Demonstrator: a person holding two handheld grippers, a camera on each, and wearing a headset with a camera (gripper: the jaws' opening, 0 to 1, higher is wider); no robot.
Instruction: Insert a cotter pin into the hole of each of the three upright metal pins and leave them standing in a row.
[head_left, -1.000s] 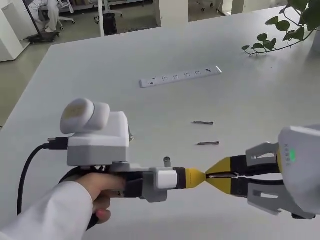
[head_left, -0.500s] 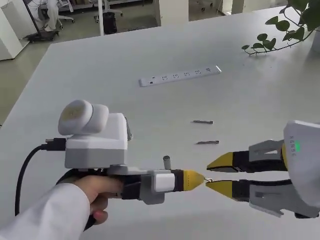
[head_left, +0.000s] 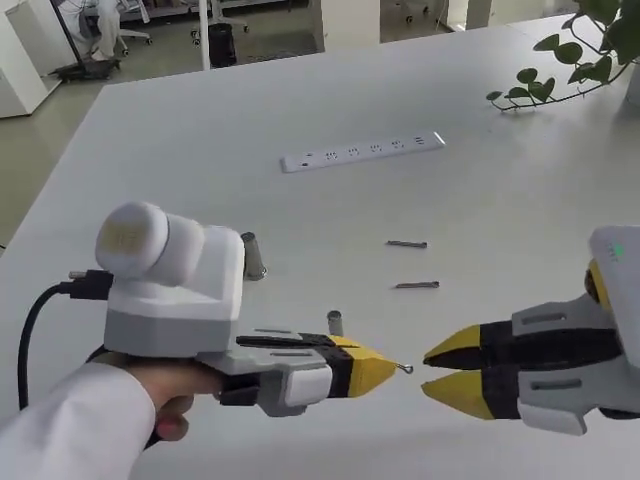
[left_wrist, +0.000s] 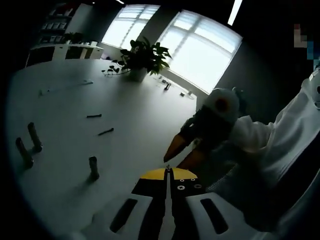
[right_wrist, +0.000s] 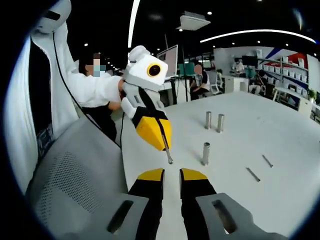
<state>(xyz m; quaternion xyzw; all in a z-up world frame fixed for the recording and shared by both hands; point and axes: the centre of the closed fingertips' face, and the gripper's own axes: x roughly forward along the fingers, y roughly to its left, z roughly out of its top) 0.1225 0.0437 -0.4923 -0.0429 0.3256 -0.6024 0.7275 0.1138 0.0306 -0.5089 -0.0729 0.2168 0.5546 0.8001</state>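
My left claw (head_left: 390, 367) is clamped on a cotter pin (head_left: 403, 368), tip likely left free for threading, just nearer me than the closest upright pin (head_left: 335, 322); my right claw (head_left: 428, 372) faces it, jaws apart.

L gripper (head_left: 388, 367) & R gripper (head_left: 427, 372): fingers (head_left: 365, 373) yellow-tipped, black behind; bodies white/grey; metal pins (head_left: 335, 322) grey; table (head_left: 200, 150) white.

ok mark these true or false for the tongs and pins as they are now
1. The left tongs are shut on a cotter pin. True.
2. The right tongs are shut as well. False: they are open and hold nothing.
3. Two loose cotter pins lie flat on the table. True.
4. The upright metal pins have all toppled. False: all three stand on end.
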